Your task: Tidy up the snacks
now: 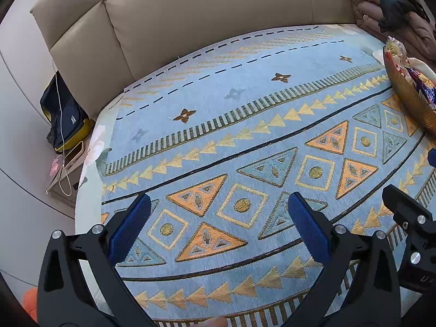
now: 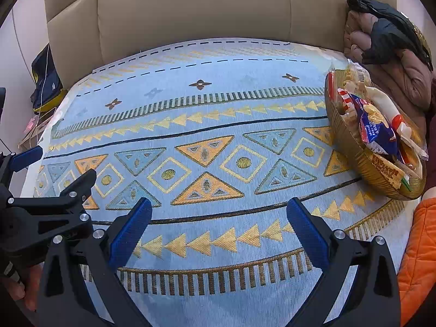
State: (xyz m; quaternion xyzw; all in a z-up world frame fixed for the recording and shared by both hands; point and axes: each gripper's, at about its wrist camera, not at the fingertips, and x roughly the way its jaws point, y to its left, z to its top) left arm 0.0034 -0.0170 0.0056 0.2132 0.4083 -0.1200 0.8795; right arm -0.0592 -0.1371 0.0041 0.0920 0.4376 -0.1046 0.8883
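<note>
A gold woven basket (image 2: 365, 163) sits at the right edge of the blue patterned cloth (image 2: 218, 125), piled with snack packets. A blue chip bag (image 2: 376, 128) lies on top, a brown bar (image 2: 387, 174) at the front. In the left wrist view only the rim of the basket (image 1: 408, 95) shows at far right. My left gripper (image 1: 219, 209) hovers open over the cloth with nothing between its blue pads. My right gripper (image 2: 219, 215) is open too, empty, left of the basket. Each gripper shows at the edge of the other's view.
A beige sofa back (image 2: 190, 13) bounds the far side. Folded brown and black coats (image 2: 395, 54) lie behind the basket. An orange quilted cushion (image 2: 419, 259) sits at the near right. A dark bag (image 1: 65, 120) and a white cable (image 1: 61, 136) rest at the left, off the cloth.
</note>
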